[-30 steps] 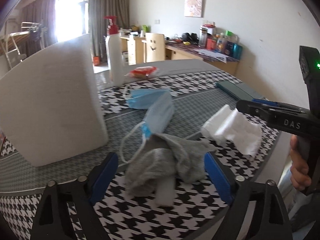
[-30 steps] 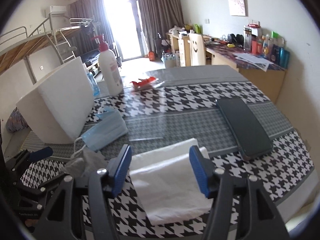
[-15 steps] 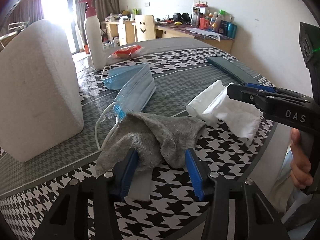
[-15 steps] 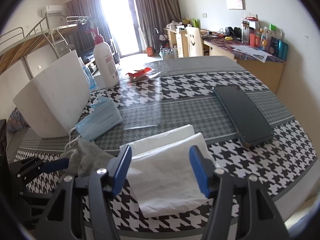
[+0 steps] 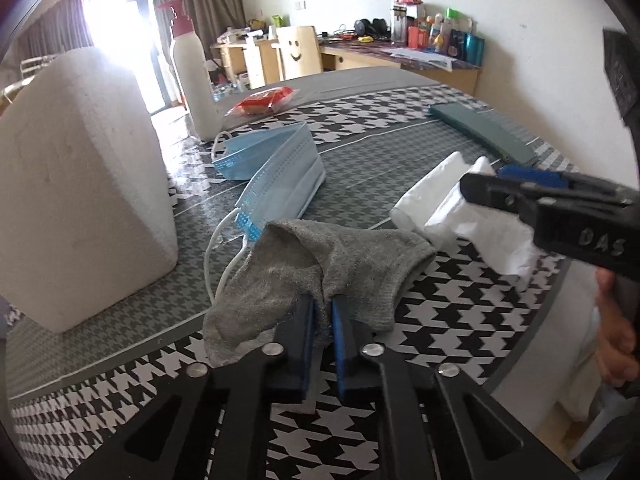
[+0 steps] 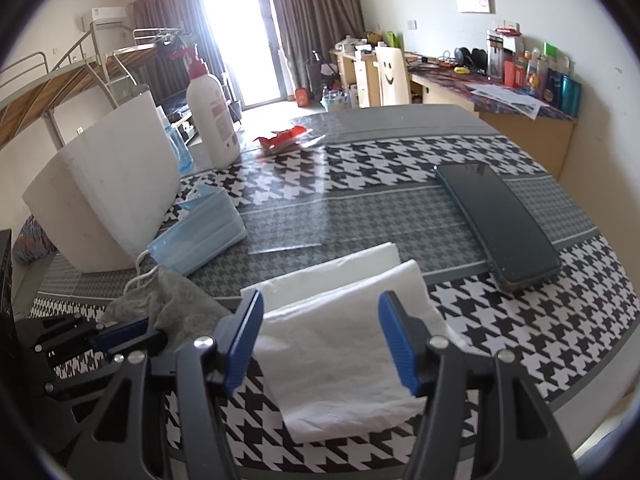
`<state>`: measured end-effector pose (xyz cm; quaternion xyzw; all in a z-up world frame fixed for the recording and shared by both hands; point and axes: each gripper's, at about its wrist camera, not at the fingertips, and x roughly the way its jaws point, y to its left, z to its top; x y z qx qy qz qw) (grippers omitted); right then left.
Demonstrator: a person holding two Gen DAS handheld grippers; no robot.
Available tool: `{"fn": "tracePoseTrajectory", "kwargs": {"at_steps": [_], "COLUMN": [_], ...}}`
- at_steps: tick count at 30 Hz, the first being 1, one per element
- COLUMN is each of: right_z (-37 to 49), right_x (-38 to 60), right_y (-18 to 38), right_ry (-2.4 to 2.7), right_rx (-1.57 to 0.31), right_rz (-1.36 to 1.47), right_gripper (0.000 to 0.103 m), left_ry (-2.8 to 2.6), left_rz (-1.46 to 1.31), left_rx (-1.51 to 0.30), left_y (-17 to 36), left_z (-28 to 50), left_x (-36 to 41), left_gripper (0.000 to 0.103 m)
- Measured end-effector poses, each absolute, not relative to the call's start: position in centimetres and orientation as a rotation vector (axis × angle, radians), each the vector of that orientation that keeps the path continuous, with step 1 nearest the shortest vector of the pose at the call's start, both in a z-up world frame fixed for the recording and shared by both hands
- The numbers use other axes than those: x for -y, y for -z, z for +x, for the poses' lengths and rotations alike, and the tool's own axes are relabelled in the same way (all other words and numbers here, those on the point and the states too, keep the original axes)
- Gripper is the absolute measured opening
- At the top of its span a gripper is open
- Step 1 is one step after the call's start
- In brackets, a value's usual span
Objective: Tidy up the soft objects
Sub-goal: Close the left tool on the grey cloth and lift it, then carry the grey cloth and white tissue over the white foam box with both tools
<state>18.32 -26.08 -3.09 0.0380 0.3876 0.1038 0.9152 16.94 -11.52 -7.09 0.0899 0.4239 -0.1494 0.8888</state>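
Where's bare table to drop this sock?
Open cloth lies between the masks and the phone, beyond the tissue. It's crowded near the foam block, where the left gripper holds the sock.

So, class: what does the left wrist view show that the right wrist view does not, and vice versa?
Only the left wrist view shows the blue pads pinching the grey terry sock. Only the right wrist view shows the right gripper open astride the white folded tissue, and the metal bunk bed. Both show the blue pleated face masks and white foam block.
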Motion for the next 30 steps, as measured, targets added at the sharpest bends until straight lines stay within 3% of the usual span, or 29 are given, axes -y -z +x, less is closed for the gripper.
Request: {"fn": "tracePoseTrajectory", "kwargs": {"at_steps": [12, 26, 27, 29, 30], "right_z": [19.2, 20.8, 20.8, 20.7, 20.5], "right_x": [25.4, 24.4, 24.4, 24.6, 24.8], "right_y": [3.9, 5.0, 5.0, 4.9, 4.8], "right_ry": [-0.108, 0.048, 0.051, 0.057, 0.044], "right_rx": [-0.903, -0.966, -0.969, -0.978, -0.985], "right_rz": [0.111, 0.153, 0.158, 0.171, 0.188], "right_gripper": [0.064, 0.064, 0.062, 0.045, 0.032], "left_ry": [0.418, 0.389, 0.388, 0.388, 0.387], "left_rz": [0.095, 0.047, 0.044, 0.038, 0.037], "left_rx": [-0.705, -0.664, -0.664, -0.660, -0.659], "left_y": [3.1, 2.3, 2.3, 2.2, 2.3], "left_z": [13.5, 12.5, 12.4, 12.3, 12.2], "left_x": [8.5, 5.3, 5.1, 4.7, 4.5], "left_gripper": [0.006, 0.006, 0.006, 0.006, 0.006]}}
